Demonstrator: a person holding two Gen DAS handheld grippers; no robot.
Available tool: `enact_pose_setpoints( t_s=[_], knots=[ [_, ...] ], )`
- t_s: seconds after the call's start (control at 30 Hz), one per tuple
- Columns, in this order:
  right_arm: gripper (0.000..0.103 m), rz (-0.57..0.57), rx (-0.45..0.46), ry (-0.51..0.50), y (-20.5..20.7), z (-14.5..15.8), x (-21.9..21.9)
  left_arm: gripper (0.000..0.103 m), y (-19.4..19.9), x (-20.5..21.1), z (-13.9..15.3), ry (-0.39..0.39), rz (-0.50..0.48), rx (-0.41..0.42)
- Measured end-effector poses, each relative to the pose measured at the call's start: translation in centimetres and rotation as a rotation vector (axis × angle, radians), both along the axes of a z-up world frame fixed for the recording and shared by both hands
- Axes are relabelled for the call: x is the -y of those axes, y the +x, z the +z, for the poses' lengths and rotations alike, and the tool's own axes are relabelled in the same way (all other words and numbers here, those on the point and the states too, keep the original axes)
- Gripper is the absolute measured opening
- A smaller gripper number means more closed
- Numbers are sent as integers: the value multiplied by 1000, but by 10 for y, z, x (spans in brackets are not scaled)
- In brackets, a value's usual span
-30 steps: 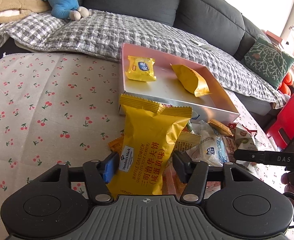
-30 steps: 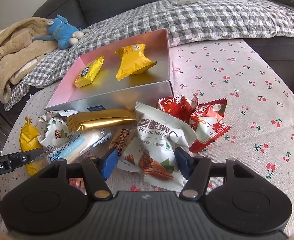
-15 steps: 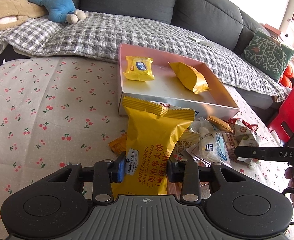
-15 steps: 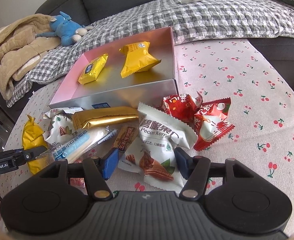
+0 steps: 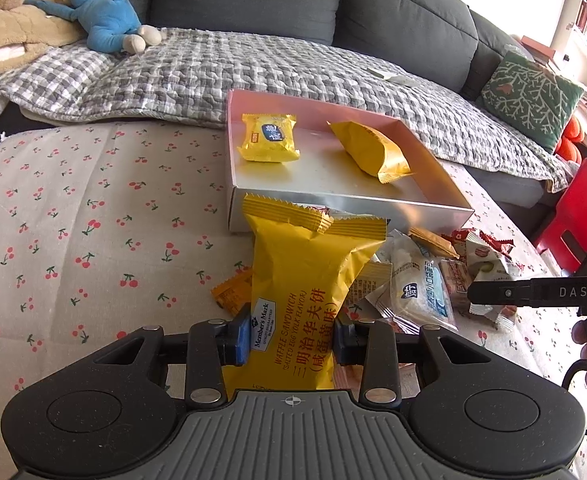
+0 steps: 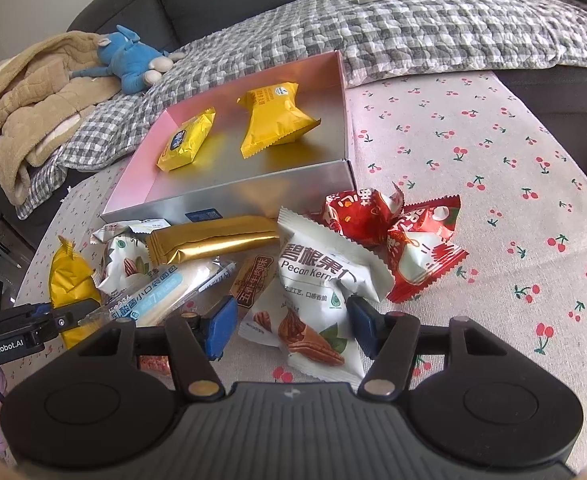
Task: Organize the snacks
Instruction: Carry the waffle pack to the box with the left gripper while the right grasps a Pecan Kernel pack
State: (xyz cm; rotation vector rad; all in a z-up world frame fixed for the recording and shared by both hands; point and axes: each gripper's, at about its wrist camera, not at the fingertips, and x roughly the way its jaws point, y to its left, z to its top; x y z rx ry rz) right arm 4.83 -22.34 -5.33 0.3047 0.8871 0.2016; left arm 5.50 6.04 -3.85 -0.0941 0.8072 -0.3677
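My left gripper (image 5: 291, 336) is shut on a yellow waffle sandwich packet (image 5: 309, 280), which stands tilted toward the silver box (image 5: 349, 204). Inside the box lie a small yellow packet (image 5: 269, 138) and a bigger yellow one (image 5: 369, 150). In the right wrist view the held packet (image 6: 69, 276) shows at the far left. My right gripper (image 6: 292, 328) straddles a white pecan kernel packet (image 6: 313, 280) that lies on the cloth. Its jaws are closing and the left pad still stands clear of the packet.
Loose snacks are heaped before the box: a gold bar (image 6: 213, 240), red packets (image 6: 393, 232), a white-and-blue bread packet (image 5: 421, 284). The cherry-print cloth (image 5: 73, 220) lies bare to the left. Behind are a sofa with a checked blanket (image 5: 181, 72) and a blue plush toy (image 5: 105, 20).
The left jaws closed from wide apart onto the yellow packet. The right jaws narrowed a little around the pecan packet. Neither hand shifted much.
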Motion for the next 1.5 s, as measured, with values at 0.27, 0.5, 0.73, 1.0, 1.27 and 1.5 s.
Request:
enact_pose_setpoints(
  t_s=[0.27,0.5,0.73,1.0,1.27,1.5],
  knots=[
    [47,4,17,-15,-1,3,0,33,-6,4,6,10,-25,-13],
    [53,-9,-23,65,6,-2,8,33,-9,3,6,7,-9,-42],
    [49,-30,-33,99,8,-4,11,33,-10,1,8,-10,0,-60],
    [39,-63,-20,122,2,2,19,32,-13,-8,11,-72,39,-100],
    [38,-46,13,127,-3,17,18,32,-18,-14,27,-108,66,-93],
    [38,-17,82,142,3,42,10,32,-8,-13,54,-144,96,-71]
  ],
)
